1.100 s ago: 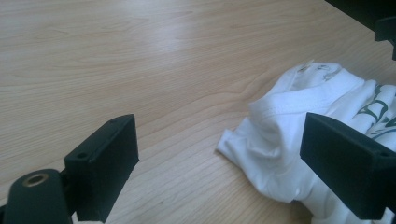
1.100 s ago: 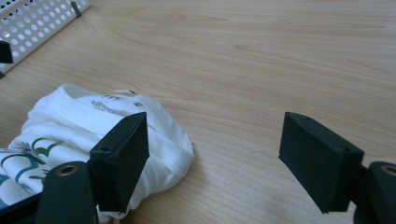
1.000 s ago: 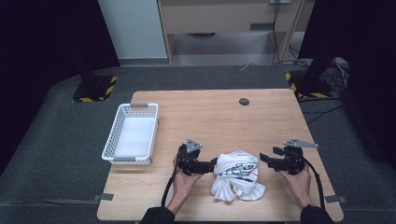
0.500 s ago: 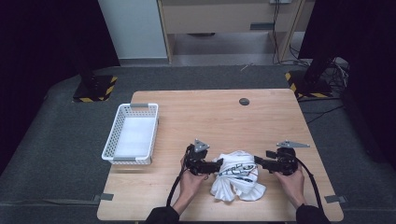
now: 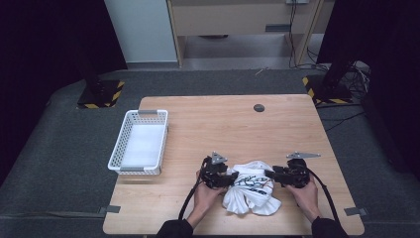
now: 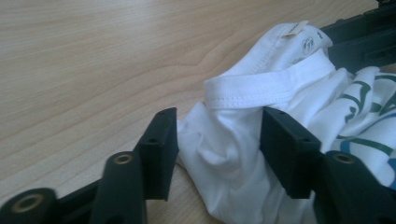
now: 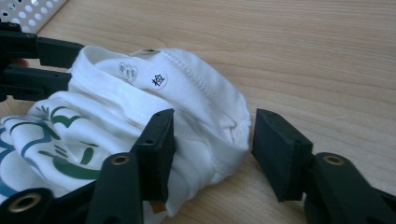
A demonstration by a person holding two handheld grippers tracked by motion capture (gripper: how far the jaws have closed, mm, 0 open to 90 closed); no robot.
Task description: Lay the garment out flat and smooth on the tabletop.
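A crumpled white T-shirt [image 5: 250,192] with a green and blue print lies near the table's front edge. My left gripper [image 5: 233,178] is at its left side, open, with a fold of white cloth [image 6: 224,135] below the collar between the jaws. My right gripper [image 5: 270,174] is at the shirt's right side, open, its jaws astride the collar edge [image 7: 210,121]. In the right gripper view the left gripper [image 7: 28,60] shows beyond the shirt. In the left gripper view the right gripper [image 6: 364,37] shows at the top right.
A white perforated basket [image 5: 140,143] stands at the table's left edge, with nothing in it. A small dark round disc [image 5: 258,107] sits near the far edge of the wooden table [image 5: 237,124]. Cables trail from both grippers toward the person.
Both grippers have moved inward toward the shirt, and their open jaws now reach around its cloth at either side. The shirt itself has hardly shifted.
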